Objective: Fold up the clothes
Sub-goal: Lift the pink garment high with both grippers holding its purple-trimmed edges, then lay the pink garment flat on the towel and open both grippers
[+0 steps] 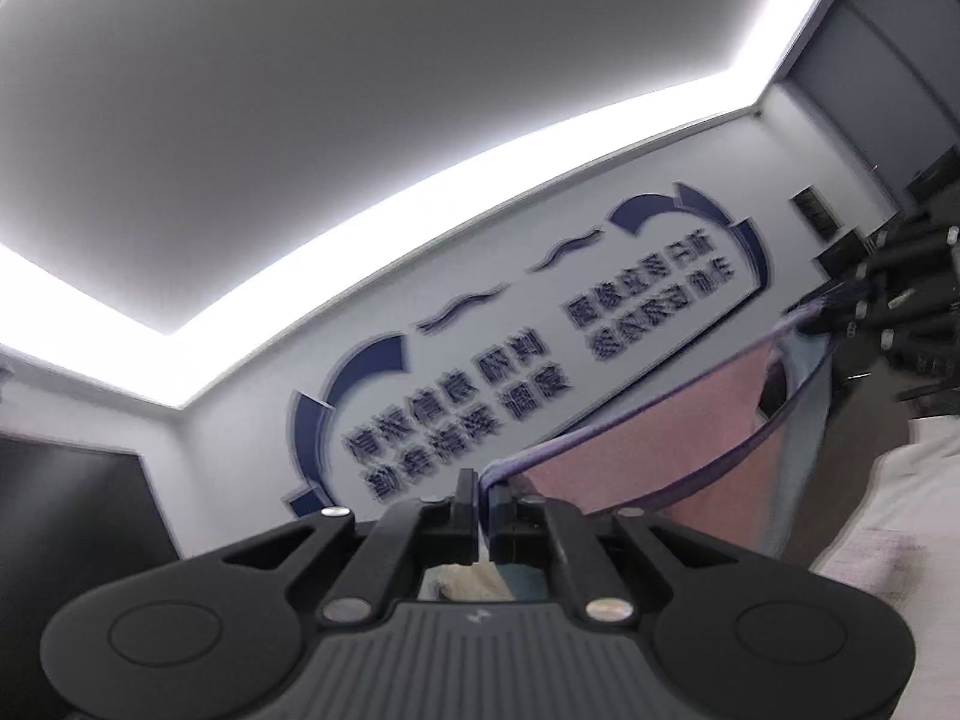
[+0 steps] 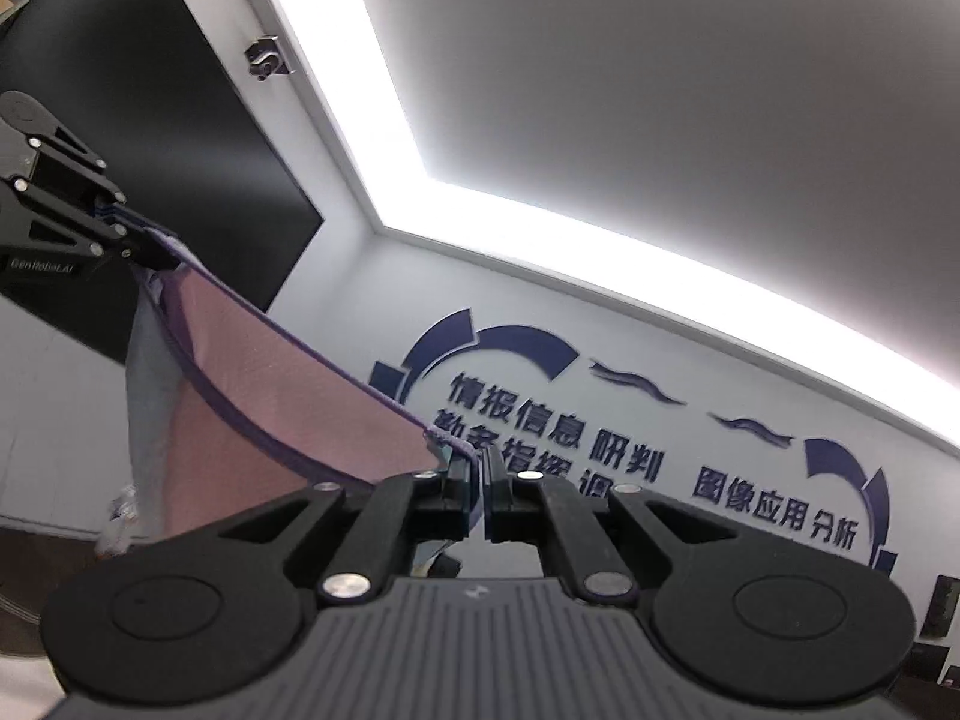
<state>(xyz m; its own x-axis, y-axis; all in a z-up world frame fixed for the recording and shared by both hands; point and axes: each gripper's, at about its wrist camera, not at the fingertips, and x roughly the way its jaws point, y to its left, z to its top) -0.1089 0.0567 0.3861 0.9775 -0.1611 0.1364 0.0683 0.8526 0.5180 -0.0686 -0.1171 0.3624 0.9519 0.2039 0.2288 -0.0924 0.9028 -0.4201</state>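
Ceiling [image 1: 300, 120]: seen overhead in both views, grey, bordered by a bright light strip [image 2: 540, 228].
Wall [image 1: 252, 372]: white, carrying dark blue lettering [image 2: 540, 426] and curved blue shapes; a dark panel [image 2: 150, 120] is seen at the left of the right wrist view.
Garment [image 1: 648, 432]: pink cloth with a purple edge, held up in the air and stretched between the two tools, sagging in the middle; a pale blue part [image 2: 147, 396] is seen hanging below it.
Left tool [image 1: 485, 501]: pressed together on one purple-edged corner of the garment; also seen from the right wrist view at upper left [image 2: 129, 234], clamped on that same corner.
Right tool [image 2: 480, 468]: pressed together, pinching the opposite purple-edged corner; seen at the right edge of the left wrist view [image 1: 822, 315], blurred.
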